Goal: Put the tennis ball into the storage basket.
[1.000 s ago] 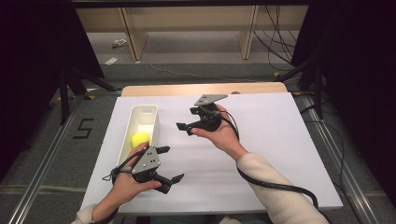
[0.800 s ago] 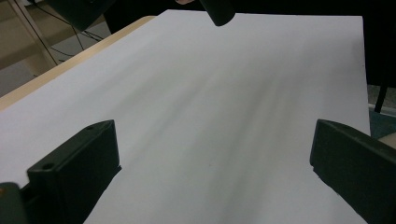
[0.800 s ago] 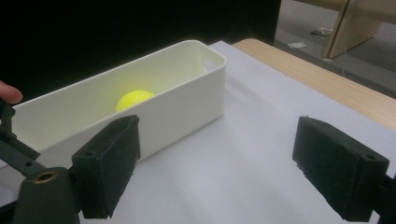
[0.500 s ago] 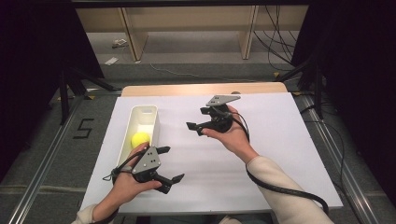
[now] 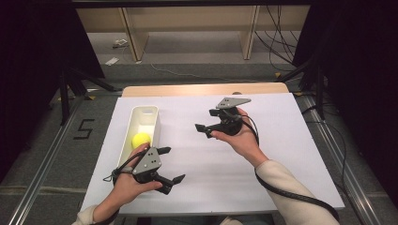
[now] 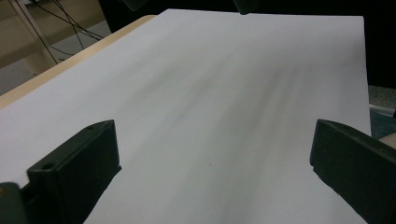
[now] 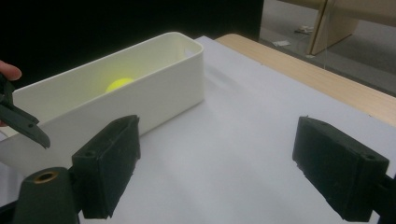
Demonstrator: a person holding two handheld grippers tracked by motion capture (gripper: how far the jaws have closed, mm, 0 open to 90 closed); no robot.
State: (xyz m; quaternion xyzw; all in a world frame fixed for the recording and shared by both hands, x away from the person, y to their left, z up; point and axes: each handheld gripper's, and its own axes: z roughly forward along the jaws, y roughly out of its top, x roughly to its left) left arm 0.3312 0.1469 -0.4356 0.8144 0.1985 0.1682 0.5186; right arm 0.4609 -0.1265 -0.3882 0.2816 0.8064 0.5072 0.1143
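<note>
My left tongs (image 5: 171, 165) gape wide, empty, over the white table (image 5: 281, 154) just beside the white bin (image 5: 136, 123), where the yellow ball (image 5: 140, 139) lies. My right tongs (image 5: 203, 121) hover mid-table, wide too, empty.

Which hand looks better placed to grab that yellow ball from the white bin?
Probably the left gripper: it sits open right beside the yellow ball in the white bin. The right gripper, also open, is farther away.

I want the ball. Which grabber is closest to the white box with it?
The left gripper, beside the white box holding the yellow ball. The right gripper sits farther away, mid-table.
</note>
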